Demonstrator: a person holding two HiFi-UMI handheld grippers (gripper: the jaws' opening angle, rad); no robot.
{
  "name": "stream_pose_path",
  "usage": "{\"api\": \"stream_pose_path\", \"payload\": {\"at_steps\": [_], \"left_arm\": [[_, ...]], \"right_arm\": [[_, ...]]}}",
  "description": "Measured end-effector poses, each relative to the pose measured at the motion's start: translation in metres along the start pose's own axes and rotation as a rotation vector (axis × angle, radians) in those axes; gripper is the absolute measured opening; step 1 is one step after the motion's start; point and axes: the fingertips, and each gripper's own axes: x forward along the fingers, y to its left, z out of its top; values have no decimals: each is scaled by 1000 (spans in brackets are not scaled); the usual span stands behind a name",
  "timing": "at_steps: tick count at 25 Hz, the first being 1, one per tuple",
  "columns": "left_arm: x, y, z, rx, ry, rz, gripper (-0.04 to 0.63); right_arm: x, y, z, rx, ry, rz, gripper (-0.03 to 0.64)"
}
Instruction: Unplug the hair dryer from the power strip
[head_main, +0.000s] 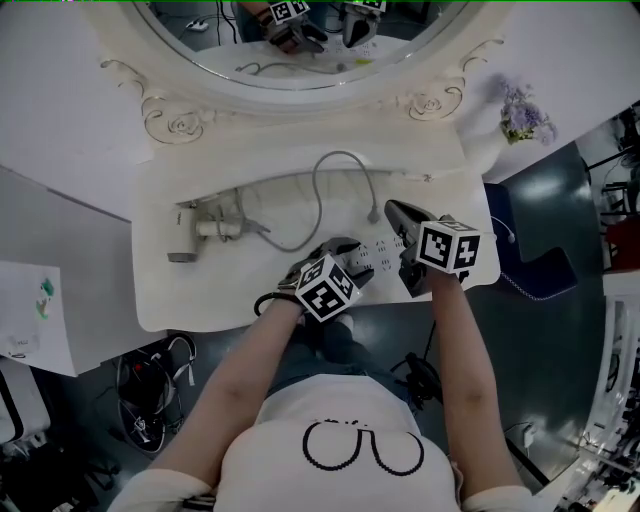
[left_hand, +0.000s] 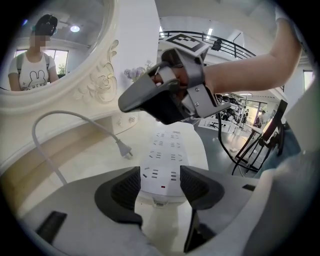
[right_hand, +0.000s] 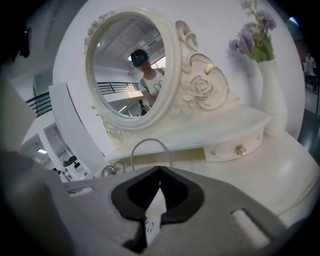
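A white power strip (head_main: 378, 252) lies on the white vanity table (head_main: 160, 300) near its front edge. My left gripper (left_hand: 160, 180) is shut on the strip's (left_hand: 162, 160) near end, one pad against each long side. The hair dryer (head_main: 195, 235) lies at the table's left. Its grey cord (head_main: 318, 200) loops over to the plug (left_hand: 125, 150), which lies loose on the table just left of the strip. My right gripper (left_hand: 125, 102) hovers over the strip's far end. Its jaws (right_hand: 160, 171) are shut with nothing between them.
An oval mirror (head_main: 300, 40) in a carved frame rises at the back of the table. A white vase of purple flowers (right_hand: 272, 95) stands at the back right, beside a small drawer with a knob (right_hand: 241, 149). Bags and cables (head_main: 150, 390) lie on the floor at the lower left.
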Motion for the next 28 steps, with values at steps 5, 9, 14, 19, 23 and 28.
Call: {"api": "stream_pose_path", "payload": {"at_steps": [5, 9, 14, 19, 23, 28], "left_arm": [[-6, -5, 4, 5, -13, -39, 244], [-28, 0, 23, -13, -98, -10, 244], [-69, 16, 40, -47, -200, 76, 244], [-118, 33, 55, -134, -348, 138, 244], [-174, 51, 71, -236, -515, 179, 242], [-226, 63, 74, -213, -574, 296, -2]], "right_arm": [[-45, 18, 25, -40, -126, -5, 0], [-83, 24, 38, -65, -229, -45, 0], [-126, 31, 39, -146, -334, -164, 0], [-141, 48, 40, -215, -382, -246, 0], [-156, 73, 43, -269, -433, -295, 0], [-164, 102, 33, -293, -473, -353, -2]]}}
